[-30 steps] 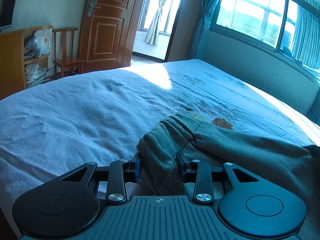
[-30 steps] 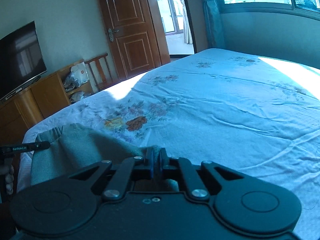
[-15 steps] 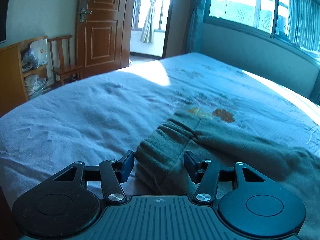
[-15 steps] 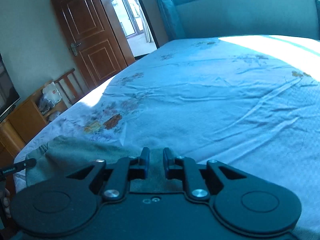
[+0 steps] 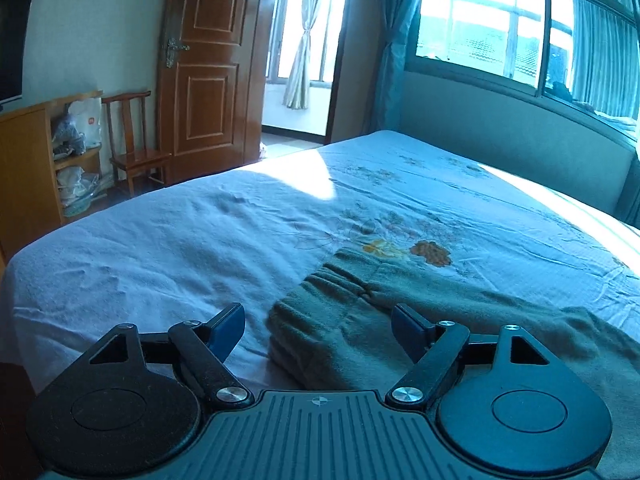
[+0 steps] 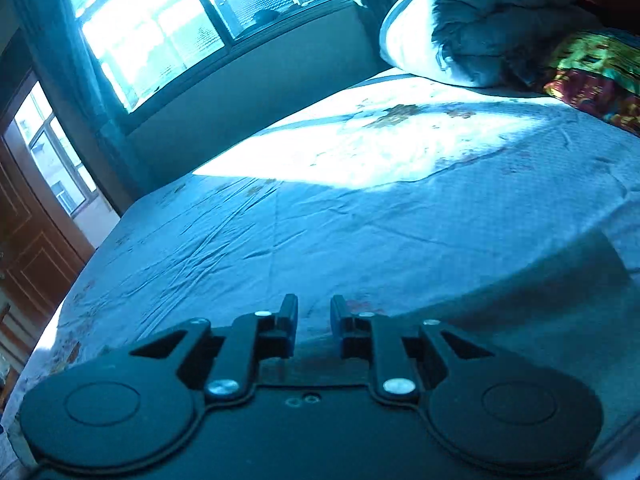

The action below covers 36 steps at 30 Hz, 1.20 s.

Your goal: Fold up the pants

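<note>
Grey-green pants lie folded on the blue bedsheet, waistband end toward the door, the rest running off to the lower right. My left gripper hovers just above the waistband corner, jaws opening wide, pads clear of the cloth. In the right wrist view the pants do not show. My right gripper hangs over bare sheet, its jaws opening by a narrow gap with nothing between them.
A wooden door, a chair and a shelf unit stand beyond the bed's left side. A window wall runs along the far side. A rolled duvet and a colourful pillow lie at the bed's head.
My left gripper let go of the waistband, opened wide and rose a little. My right gripper released the pants, parted slightly and swung far across the bed toward the pillows.
</note>
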{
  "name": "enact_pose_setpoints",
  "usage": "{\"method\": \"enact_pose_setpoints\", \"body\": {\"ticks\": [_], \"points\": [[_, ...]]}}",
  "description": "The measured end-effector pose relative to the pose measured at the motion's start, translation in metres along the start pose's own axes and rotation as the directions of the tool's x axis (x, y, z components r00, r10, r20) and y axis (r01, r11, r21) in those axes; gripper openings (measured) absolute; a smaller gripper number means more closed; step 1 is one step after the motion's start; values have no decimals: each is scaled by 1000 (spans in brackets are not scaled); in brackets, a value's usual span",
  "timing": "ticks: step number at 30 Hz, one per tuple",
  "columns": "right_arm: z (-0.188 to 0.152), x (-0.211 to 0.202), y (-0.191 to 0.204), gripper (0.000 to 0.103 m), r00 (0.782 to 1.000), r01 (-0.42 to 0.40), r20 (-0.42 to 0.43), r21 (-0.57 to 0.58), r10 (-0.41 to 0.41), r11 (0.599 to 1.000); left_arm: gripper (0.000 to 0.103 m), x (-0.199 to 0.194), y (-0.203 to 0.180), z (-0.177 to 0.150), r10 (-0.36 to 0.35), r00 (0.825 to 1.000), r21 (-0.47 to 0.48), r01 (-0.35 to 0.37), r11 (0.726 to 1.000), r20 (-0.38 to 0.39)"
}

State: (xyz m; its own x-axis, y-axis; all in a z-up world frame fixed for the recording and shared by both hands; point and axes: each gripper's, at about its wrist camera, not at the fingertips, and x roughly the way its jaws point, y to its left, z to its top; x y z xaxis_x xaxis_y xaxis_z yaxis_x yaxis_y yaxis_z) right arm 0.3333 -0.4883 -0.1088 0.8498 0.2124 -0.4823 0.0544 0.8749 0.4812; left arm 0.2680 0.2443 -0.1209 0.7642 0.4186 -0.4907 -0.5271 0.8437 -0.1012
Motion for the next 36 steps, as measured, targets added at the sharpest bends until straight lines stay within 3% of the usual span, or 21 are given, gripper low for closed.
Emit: {"method": "enact_pose_setpoints", "body": {"ticks": [3,7,9,10,11,12,13,14,16,22,25,29,32,33,36], "points": [[-14,-33,-43,11,996,86,17,91,-88,992,80,-8,-54,-15,-108,994,108,110,988,-22],[-45,-63,-79,12,998,49,38,200,-58,979,80,-20,-135,-48,-268,959,211,283,936,-97],[-55,-58,-97,10,993,120,-7,197,-121,973,83,-15,-170,-70,-284,934,261,335,905,-216],[-57,-56,-112,0,989,147,-41,231,-141,962,83,-16,-184,-79,-274,927,289,345,893,-258],[-57,-62,-123,0,989,144,-26,290,-142,946,83,-27,-192,-83,-272,935,297,332,895,-226],[-56,-71,-125,0,987,151,2,311,-159,938,83,-40,-198,-84,-336,915,273,390,879,-224],[-55,-79,-126,15,982,168,26,307,-185,937,83,-50,-205,-86,-399,887,262,452,853,-231],[-55,-86,-126,20,978,178,46,309,-201,934,83,-59,-215,-89,-408,884,279,461,842,-227],[-58,-90,-136,19,987,118,59,366,-150,923,83,-71,-237,-97,-420,877,314,477,821,-235],[-67,-78,-171,17,995,23,65,585,-75,810,83,-89,-291,-113,-478,837,326,545,772,-266],[-67,-71,-173,19,994,-7,95,602,-63,798,83,-98,-316,-119,-509,814,325,579,748,-280],[-65,-62,-173,19,991,-21,119,589,-61,808,83,-112,-353,-129,-549,777,346,629,696,-309],[-63,-58,-172,19,990,-27,129,573,-58,819,84,-117,-375,-141,-539,769,357,638,682,-345],[-62,-58,-172,18,990,-23,127,564,-59,826,85,-118,-380,-147,-524,776,363,629,688,-351],[-61,-61,-169,9,991,-13,119,526,-59,851,89,-120,-391,-164,-456,821,400,567,720,-344]]}}
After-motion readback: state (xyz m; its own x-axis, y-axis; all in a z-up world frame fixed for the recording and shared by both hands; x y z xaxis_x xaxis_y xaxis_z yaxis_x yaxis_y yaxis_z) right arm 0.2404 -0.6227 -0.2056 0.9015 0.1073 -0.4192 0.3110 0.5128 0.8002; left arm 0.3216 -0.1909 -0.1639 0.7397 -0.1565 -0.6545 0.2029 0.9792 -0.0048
